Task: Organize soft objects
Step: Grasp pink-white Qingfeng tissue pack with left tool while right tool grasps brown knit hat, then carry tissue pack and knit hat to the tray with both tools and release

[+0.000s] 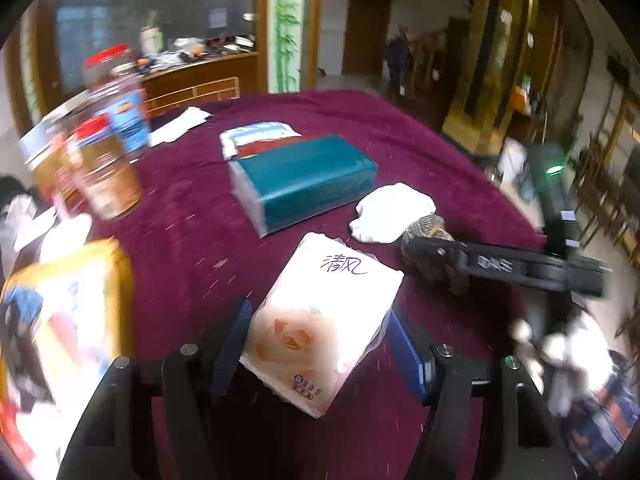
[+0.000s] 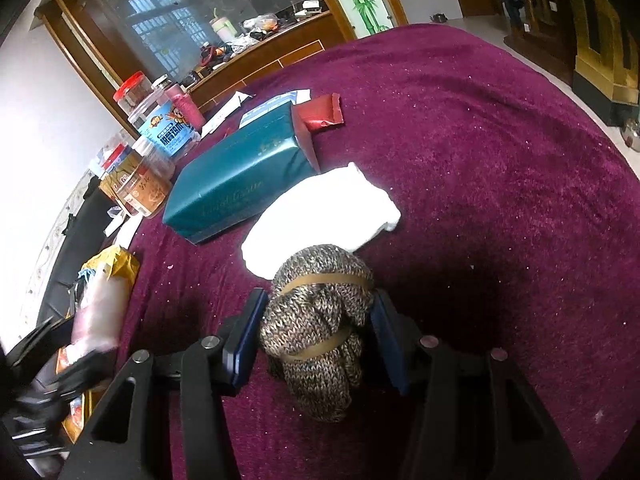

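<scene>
While gripped: two tissue packs (image 1: pixel 320 320), one knit bundle (image 2: pixel 320 320).

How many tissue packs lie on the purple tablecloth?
2: the pink tissue pack between the left gripper's jaws, and the teal tissue pack beyond it. Others may be hidden.

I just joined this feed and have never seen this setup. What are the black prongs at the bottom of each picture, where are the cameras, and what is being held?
There is no robot here: a person carries a handheld two-finger gripper in each hand, and each gripper has a wide-angle camera looking along its fingers.

The left wrist view shows the left gripper closed on a pink tissue pack. The right gripper appears there from the side.

In the right wrist view, the right gripper squeezes a rolled brown knit bundle bound with bands.

On the purple tablecloth lie a teal tissue pack, a white cloth, and snack jars at the left edge.
</scene>
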The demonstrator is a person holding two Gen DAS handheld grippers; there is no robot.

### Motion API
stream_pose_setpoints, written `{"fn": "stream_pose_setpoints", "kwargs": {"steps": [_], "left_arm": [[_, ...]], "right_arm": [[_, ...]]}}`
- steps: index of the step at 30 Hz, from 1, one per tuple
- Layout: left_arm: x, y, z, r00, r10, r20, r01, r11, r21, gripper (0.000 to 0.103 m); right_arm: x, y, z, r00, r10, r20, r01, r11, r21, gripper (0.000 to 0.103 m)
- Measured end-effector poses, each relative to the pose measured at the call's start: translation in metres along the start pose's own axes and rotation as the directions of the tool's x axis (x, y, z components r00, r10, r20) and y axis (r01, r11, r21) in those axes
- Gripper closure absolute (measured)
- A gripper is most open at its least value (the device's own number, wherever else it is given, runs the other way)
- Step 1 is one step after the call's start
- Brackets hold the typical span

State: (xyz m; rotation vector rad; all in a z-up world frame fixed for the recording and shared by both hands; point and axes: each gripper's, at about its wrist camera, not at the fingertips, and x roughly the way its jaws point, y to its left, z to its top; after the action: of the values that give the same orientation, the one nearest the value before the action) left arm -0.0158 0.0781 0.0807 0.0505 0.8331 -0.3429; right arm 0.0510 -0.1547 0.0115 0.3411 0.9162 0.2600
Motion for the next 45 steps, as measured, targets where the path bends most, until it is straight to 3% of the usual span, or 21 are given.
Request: {"fn": "stream_pose_setpoints", "kwargs": {"steps": [4, 7, 10, 14, 17, 21, 24, 27, 29, 33, 39, 42, 45], "left_arm": [[-0.059, 0.042, -0.032, 0.999, 0.005, 0.054, 0.002, 0.991, -0.133, 0.033], [-0.100, 0.081, -0.064, 0.993, 0.074, 0.087, -0.051, 0.969, -0.241, 0.033], [-0.132, 0.123, -0.099, 0.983, 0.160, 0.089, -0.119, 0.929, -0.351, 0.032], [-0.152, 0.175, -0.137, 0.960, 0.278, 0.029, -0.234, 0.855, -0.463, 0.032], [-0.156, 0.202, -0.150, 0.940, 0.341, -0.006, -0.300, 0.819, -0.490, 0.032], [-0.143, 0.226, -0.159, 0.931, 0.361, -0.052, -0.340, 0.806, -0.485, 0.029], [-0.132, 0.232, -0.154, 0.915, 0.399, -0.060, -0.381, 0.804, -0.455, 0.024], [-0.123, 0.241, -0.151, 0.937, 0.341, -0.074, -0.334, 0.813, -0.477, 0.020], [-0.129, 0.237, -0.155, 0.936, 0.345, -0.062, -0.332, 0.815, -0.475, 0.020], [-0.162, 0.231, -0.170, 0.945, 0.325, 0.036, -0.255, 0.802, -0.541, 0.020], [-0.212, 0.219, -0.192, 0.913, 0.372, 0.168, -0.207, 0.777, -0.594, 0.009], [-0.220, 0.215, -0.201, 0.909, 0.367, 0.197, -0.183, 0.776, -0.603, 0.009], [-0.219, 0.211, -0.205, 0.914, 0.350, 0.204, -0.170, 0.789, -0.591, 0.008]], "right_arm": [[0.000, 0.003, -0.001, 1.000, -0.011, 0.009, 0.011, 1.000, -0.020, 0.051], [-0.001, 0.001, -0.002, 1.000, 0.001, 0.015, -0.001, 1.000, -0.013, 0.051], [-0.003, -0.005, -0.002, 1.000, 0.019, 0.020, -0.019, 1.000, 0.009, 0.052], [-0.007, -0.001, -0.005, 0.999, -0.009, 0.035, 0.009, 1.000, -0.008, 0.053], [-0.016, 0.004, -0.009, 0.998, -0.049, 0.040, 0.050, 0.999, -0.005, 0.053], [-0.047, 0.019, -0.020, 0.997, -0.021, 0.073, 0.022, 1.000, -0.012, 0.053], [-0.069, 0.050, -0.022, 0.996, -0.003, 0.094, 0.011, 0.997, -0.079, 0.053], [-0.081, 0.090, -0.026, 0.995, 0.040, 0.086, -0.026, 0.987, -0.159, 0.053], [-0.081, 0.120, -0.031, 0.995, 0.070, 0.068, -0.054, 0.975, -0.216, 0.053], [-0.068, 0.184, -0.051, 0.990, 0.143, -0.013, -0.140, 0.937, -0.319, 0.053], [-0.029, 0.269, -0.088, 0.953, 0.230, -0.199, -0.294, 0.865, -0.408, 0.052], [-0.013, 0.304, -0.098, 0.937, 0.246, -0.249, -0.335, 0.837, -0.434, 0.052], [0.003, 0.339, -0.100, 0.943, 0.220, -0.251, -0.320, 0.811, -0.490, 0.052]]}}
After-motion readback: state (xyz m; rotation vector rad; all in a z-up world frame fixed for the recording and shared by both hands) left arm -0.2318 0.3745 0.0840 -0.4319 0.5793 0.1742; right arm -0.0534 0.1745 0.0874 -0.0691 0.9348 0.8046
